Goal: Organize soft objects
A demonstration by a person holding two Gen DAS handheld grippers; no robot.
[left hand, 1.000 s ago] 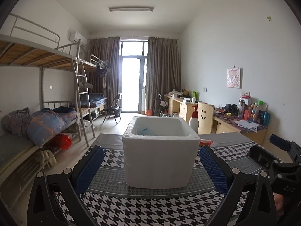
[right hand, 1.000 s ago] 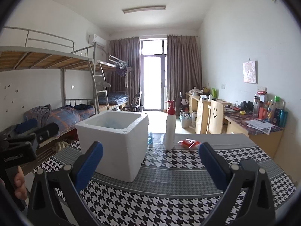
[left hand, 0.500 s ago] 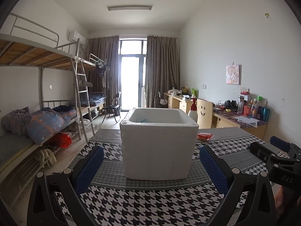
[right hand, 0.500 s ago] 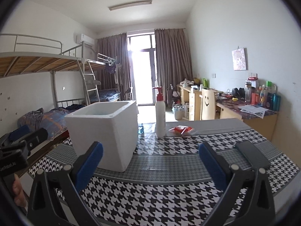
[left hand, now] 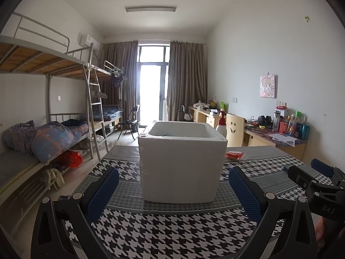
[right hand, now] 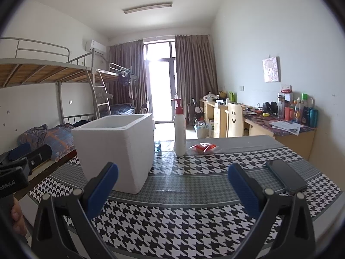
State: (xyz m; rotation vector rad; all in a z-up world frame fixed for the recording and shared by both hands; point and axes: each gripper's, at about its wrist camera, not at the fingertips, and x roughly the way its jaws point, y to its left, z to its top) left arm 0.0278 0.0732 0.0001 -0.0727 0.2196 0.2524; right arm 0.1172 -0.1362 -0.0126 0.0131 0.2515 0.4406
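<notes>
White square foam box (left hand: 181, 161) sits on the black-and-white houndstooth tabletop (left hand: 161, 233), open top up; all places below are relative to it. Left gripper (left hand: 173, 191) straight in front of the box, jaws spread wide, nothing between them, blue pads (left hand: 103, 191) either side of the box's front wall. Right gripper (right hand: 172, 191) front-right of the box (right hand: 116, 151), jaws also spread, empty. Something thin and bluish lies inside the box on its left inner wall, too small to identify, maybe a soft item. White bottle with red pump top (right hand: 179, 129) stands upright just behind-right of the box, partly hidden by it in the left wrist view. Red flat packet in clear wrap (right hand: 203, 147) lies right of the bottle, apart from the box. Dark smartphone (right hand: 285, 176) lies flat far right of the box, close to the right gripper's right finger. Metal bunk bed with bundled blue-orange quilt (left hand: 54, 140) left of the box, off the tabletop. Wooden desk with bottles (left hand: 280, 133) behind-right.
</notes>
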